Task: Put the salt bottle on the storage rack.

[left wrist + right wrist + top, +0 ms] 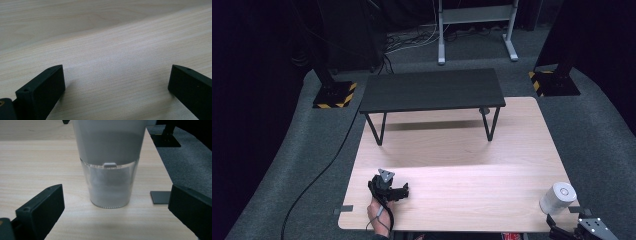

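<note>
Right gripper (115,202) jaws stand spread, empty, facing the cup (110,162) near the table's (452,165) right front corner. Left gripper (116,82) likewise spread. Cup appears light, rigid, smooth, probably slippery: grip the clear lower body.

The right gripper (579,227) is cut off by the high view's bottom edge, so its jaws cannot be made out there. In the right gripper view the cup's (109,165) top runs off the upper edge. The small shelf (432,90) hides part of the desk (452,150) beneath it.
</note>
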### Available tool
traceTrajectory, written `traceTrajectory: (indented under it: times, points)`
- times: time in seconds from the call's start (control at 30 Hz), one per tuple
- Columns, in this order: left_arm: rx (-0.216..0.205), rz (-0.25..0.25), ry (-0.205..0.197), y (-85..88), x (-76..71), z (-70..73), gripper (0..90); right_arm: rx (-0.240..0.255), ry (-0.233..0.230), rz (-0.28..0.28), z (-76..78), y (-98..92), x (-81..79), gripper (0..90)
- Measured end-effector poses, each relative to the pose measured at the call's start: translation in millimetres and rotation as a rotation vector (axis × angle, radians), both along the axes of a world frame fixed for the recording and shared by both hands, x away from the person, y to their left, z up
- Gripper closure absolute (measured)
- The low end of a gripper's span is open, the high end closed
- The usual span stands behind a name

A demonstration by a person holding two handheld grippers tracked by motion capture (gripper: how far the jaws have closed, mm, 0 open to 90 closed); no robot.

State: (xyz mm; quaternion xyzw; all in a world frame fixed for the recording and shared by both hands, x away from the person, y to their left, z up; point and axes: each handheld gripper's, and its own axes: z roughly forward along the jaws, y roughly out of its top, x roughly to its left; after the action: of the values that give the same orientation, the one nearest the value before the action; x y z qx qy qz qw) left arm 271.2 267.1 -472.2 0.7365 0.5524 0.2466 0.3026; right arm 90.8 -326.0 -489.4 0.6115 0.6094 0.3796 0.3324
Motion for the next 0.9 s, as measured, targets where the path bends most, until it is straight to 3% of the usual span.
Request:
traceTrajectory:
  times: [0.4, 0.57, 0.6, 0.63, 0.67, 0.8, 0.9]
  points:
    - [0.003, -0.003, -0.002, -0.2, -0.2, 0.0, 0.2, -0.003, 0.002, 0.035, -9.4, 5.3, 35.2, 0.0]
    - [0.002, -0.005, -0.001, 0.0, -0.1, 0.0, 0.2, -0.009, -0.001, 0.033, -11.9, 8.3, 42.6, 0.0]
    - [0.002, -0.005, -0.001, 0.1, -0.1, 0.0, 0.2, 0.001, -0.006, 0.045, -12.6, 6.1, 43.6, 7.1]
    - [0.001, -0.005, -0.001, 0.2, 0.0, 0.0, 0.2, 0.005, -0.032, 0.022, -16.3, 9.0, 40.6, 29.2]
    - [0.001, -0.006, -0.001, 0.2, 0.0, 0.0, 0.2, 0.002, -0.055, -0.025, -19.6, 14.9, 37.3, 29.1]
    - [0.002, -0.008, -0.002, 0.1, -0.3, -0.1, 0.3, -0.021, -0.061, -0.039, -20.8, 23.3, 37.1, 29.5]
    - [0.002, -0.008, -0.002, 0.1, -0.2, -0.1, 0.2, -0.011, -0.069, -0.036, -22.4, 23.5, 36.4, 29.5]
